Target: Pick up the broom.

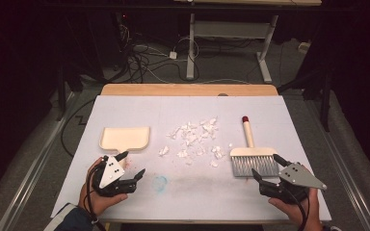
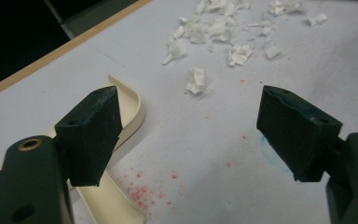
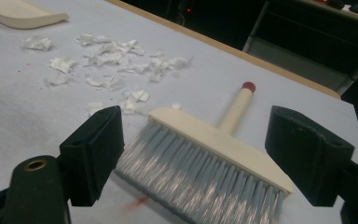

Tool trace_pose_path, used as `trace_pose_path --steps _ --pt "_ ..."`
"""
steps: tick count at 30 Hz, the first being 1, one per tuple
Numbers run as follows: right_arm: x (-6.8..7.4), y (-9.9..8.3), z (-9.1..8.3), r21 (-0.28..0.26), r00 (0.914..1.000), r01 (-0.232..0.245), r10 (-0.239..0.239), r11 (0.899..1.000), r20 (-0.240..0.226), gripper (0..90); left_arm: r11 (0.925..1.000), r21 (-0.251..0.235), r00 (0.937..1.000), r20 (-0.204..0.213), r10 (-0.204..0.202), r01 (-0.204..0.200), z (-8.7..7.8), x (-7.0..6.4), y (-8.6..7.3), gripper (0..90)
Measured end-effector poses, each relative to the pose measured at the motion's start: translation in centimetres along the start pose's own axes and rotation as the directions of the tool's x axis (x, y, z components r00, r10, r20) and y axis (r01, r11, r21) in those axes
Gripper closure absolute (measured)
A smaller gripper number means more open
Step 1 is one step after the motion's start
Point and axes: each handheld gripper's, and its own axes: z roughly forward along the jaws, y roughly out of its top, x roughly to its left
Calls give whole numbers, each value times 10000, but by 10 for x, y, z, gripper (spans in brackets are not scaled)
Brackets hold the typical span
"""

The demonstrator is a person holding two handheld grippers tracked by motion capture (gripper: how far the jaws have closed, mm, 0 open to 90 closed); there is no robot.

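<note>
Both grippers gape wide, holding nothing: left gripper [image 1: 134, 164] beside the dustpan [image 1: 125, 138], right gripper [image 1: 266, 167] at the brush [image 1: 253, 161]. Paper scraps [image 1: 195, 137] lie scattered between them.

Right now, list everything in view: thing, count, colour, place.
dustpan: one, cream, left part of the table, just ahead of the left tool.
paper scraps: many, white, scattered mid-table between dustpan and brush.
brush: one, cream with grey bristles and a red handle tip, right part of the table, bristles toward the right tool.
stains: a blue ring and reddish specks, on the table near the front.
table: one, white top with a wooden far edge.
desk: one, white legs, behind the table.
cables: several, on the floor behind.
left tool: one, black, open, beside the dustpan.
right tool: one, black, open, at the brush.
</note>
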Motion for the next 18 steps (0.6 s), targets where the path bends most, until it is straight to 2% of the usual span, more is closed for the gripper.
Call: trace_pose_path --steps 3,9,12,13,18 --pt "1 -1 0 129 9999 13 -11 9999 -123 197 9999 51 9999 76 -89 89 1 -1 1 213" --pt "5 0 4 416 9992 399 -394 9983 -119 196 9998 173 9998 179 -22 19 2 -3 0 213" --pt "3 1 6 603 9995 239 -227 9979 -208 196 9996 290 9996 264 35 -43 3 -3 -1 213" --pt "2 1 6 677 9992 382 -374 9970 -141 197 9996 290 9996 264 35 -43 3 -3 -1 213" --pt "-8 7 12 1109 9999 155 -153 9937 -32 213 9989 459 9995 299 94 -108 4 -4 -2 213"
